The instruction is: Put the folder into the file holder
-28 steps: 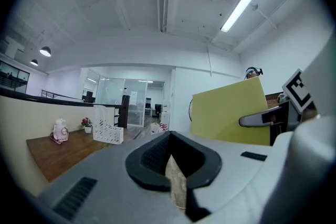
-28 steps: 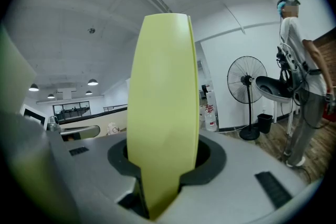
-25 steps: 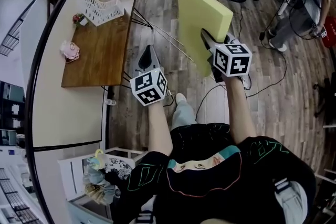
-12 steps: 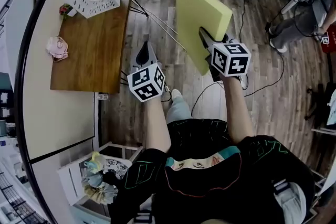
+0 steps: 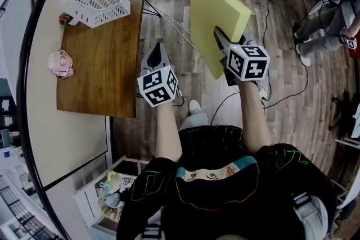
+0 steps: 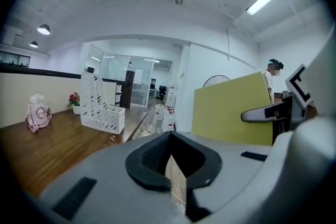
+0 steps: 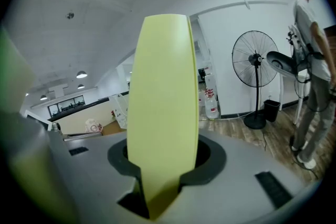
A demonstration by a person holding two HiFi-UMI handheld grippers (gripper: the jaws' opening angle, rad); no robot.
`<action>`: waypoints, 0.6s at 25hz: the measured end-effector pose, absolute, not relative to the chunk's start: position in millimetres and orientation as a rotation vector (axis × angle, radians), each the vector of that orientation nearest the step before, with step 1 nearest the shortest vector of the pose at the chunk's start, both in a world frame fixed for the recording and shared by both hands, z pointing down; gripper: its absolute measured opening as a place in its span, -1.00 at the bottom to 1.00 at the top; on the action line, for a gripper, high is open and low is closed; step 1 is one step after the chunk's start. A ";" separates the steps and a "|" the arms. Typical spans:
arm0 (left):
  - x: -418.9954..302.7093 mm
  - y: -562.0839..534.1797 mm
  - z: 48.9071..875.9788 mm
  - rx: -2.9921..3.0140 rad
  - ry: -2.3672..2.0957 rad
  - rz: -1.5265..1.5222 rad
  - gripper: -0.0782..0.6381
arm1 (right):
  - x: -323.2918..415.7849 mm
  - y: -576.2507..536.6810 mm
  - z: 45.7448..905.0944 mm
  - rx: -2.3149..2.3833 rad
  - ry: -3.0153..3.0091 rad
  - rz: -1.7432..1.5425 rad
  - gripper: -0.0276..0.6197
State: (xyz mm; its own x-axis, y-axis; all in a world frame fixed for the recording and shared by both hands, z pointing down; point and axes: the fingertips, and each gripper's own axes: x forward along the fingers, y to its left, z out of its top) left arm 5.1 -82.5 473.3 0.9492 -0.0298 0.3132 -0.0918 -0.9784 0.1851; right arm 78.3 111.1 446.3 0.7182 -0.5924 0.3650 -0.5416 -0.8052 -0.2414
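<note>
Right hand-held gripper point(image 5: 223, 45): clamped on the lower edge of the yellow folder point(image 5: 215, 7). The right gripper view shows the folder standing edge-on between the jaws, pads pressed on both faces. The grip looks firm, and the folder rises upright above the gripper.

Left hand-held gripper point(image 5: 158, 57): jaws together, nothing between them. It hangs over the floor just off the near right edge of the wooden surface point(image 5: 107, 64).

Folder position: in the air over the plank floor, right of the surface and touching nothing but the gripper.

File holder point(image 5: 99, 7): white, perforated, standing at the far left end of the surface and well apart from the folder. Its slots look empty from here. A small pink item point(image 5: 59, 62) sits near the left edge, and a little potted flower point(image 5: 66, 18) is just beside the holder.

Another person point(image 5: 329, 19) stands far right, clear of the work.

Progress, as judged: the pick-up is done and the folder is in hand. Transport is only partly covered. Left to do:
- bring the folder leftward over the surface
- line its edge up with a slot
- lower it in
- release

The free left gripper could steady the holder if needed.
</note>
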 end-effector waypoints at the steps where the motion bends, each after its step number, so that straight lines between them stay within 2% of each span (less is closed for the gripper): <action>1: 12.1 -85.2 474.2 2.906 -0.087 0.465 -0.80 | 84.2 108.7 447.1 -2.802 0.923 -0.658 -0.45; 15: 78.5 -101.8 483.1 2.880 -0.100 0.481 -0.80 | 155.3 92.7 447.2 -2.815 0.932 -0.674 -0.45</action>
State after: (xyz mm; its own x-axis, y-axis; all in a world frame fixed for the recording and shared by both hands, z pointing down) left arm 78.5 -101.8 483.1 0.9440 -0.0310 0.3285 -0.1028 -0.9736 0.2037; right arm 155.3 92.7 447.2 0.7146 -0.5883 0.3785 -0.5436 -0.8075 -0.2289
